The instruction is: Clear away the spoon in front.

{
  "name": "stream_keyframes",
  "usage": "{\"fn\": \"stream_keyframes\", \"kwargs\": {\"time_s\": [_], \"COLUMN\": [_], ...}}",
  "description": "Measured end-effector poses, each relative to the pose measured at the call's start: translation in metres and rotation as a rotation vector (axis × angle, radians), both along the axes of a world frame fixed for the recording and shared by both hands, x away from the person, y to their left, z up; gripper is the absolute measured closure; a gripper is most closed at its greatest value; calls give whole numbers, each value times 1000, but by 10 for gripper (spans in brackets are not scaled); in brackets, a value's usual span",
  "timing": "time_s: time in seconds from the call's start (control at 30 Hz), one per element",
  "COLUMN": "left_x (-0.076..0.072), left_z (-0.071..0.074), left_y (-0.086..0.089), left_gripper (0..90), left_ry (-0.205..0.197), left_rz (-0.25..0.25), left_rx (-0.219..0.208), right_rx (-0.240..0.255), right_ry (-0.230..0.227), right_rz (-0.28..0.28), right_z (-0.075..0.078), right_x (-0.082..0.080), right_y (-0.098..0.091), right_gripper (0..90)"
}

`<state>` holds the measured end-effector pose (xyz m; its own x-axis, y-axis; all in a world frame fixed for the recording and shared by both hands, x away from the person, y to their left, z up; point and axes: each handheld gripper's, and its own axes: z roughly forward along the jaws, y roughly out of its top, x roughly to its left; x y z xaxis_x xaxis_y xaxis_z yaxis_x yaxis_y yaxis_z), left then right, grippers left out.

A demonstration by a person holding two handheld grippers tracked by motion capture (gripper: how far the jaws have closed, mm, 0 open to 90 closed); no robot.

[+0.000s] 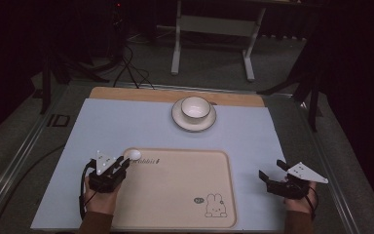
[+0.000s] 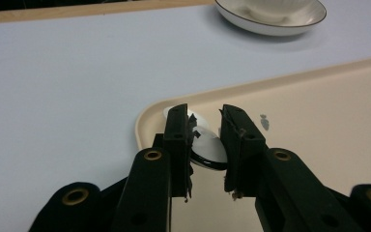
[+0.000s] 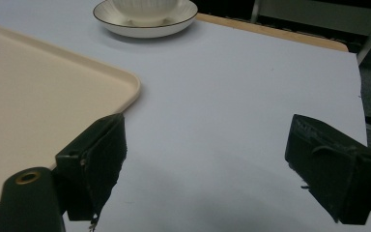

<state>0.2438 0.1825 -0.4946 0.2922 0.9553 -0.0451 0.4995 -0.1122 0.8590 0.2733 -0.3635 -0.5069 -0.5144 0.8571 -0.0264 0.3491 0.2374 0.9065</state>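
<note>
Left gripper (image 2: 205,140) has its jaws pinched on a glossy white spoon (image 2: 207,147) at the near-left corner of the smooth beige tray (image 1: 175,190). Right gripper (image 3: 203,169) sits wide open over the pale blue mat (image 1: 126,126), holding nothing. At the desk's far edge, a white bowl (image 1: 196,107) sits on a round saucer (image 1: 180,119).

Pale blue mat (image 1: 126,122): wide open strip across mid frame between beige tray (image 1: 175,195) and bowl (image 1: 196,107) on saucer (image 1: 177,117) at top centre, the sole upright obstacle. Tray surface bare apart from white spoon (image 1: 134,154) at its upper-left corner. Right of frame, mat beside the tray edge is free.
</note>
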Motion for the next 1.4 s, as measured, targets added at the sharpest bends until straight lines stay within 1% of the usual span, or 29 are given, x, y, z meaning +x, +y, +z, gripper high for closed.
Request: {"fn": "stream_keyframes", "kwargs": {"time_s": [0.03,0.13,0.4,0.57,0.67,0.83,0.97,1.0,1.17,1.2,1.23,1.4], "left_x": [-4,-6,-16,-18,-21,-22,-22,-21,-19,-19,-16,-14], "left_z": [-3,-4,-8,-9,-11,-12,-12,-11,-10,-10,-9,-5], "left_y": [-2,-3,-6,-7,-8,-9,-9,-8,-7,-7,-6,-6], "left_gripper": [737,737,733,730,724,687,641,641,545,545,515,456], "left_ry": [6,13,31,39,51,64,61,61,58,58,44,6], "left_rz": [3,7,11,10,5,-1,-5,-9,-17,-17,-41,-78], "left_rx": [8,19,21,22,25,22,17,17,11,11,0,21], "right_rx": [-1,0,0,0,0,0,-1,-1,0,0,-1,1], "right_ry": [0,-1,-1,-2,-1,-2,-3,-3,-4,-3,-4,-7], "right_rz": [0,-1,0,-1,0,-1,-1,-1,-2,-2,-1,-1], "right_z": [0,0,0,0,0,0,0,0,0,0,0,1], "right_x": [0,0,0,0,0,0,0,0,0,0,0,0], "right_y": [0,-1,-1,-1,-1,-1,-1,-1,-1,-1,-1,-1], "right_gripper": [144,144,144,144,145,144,144,144,144,144,144,144]}}
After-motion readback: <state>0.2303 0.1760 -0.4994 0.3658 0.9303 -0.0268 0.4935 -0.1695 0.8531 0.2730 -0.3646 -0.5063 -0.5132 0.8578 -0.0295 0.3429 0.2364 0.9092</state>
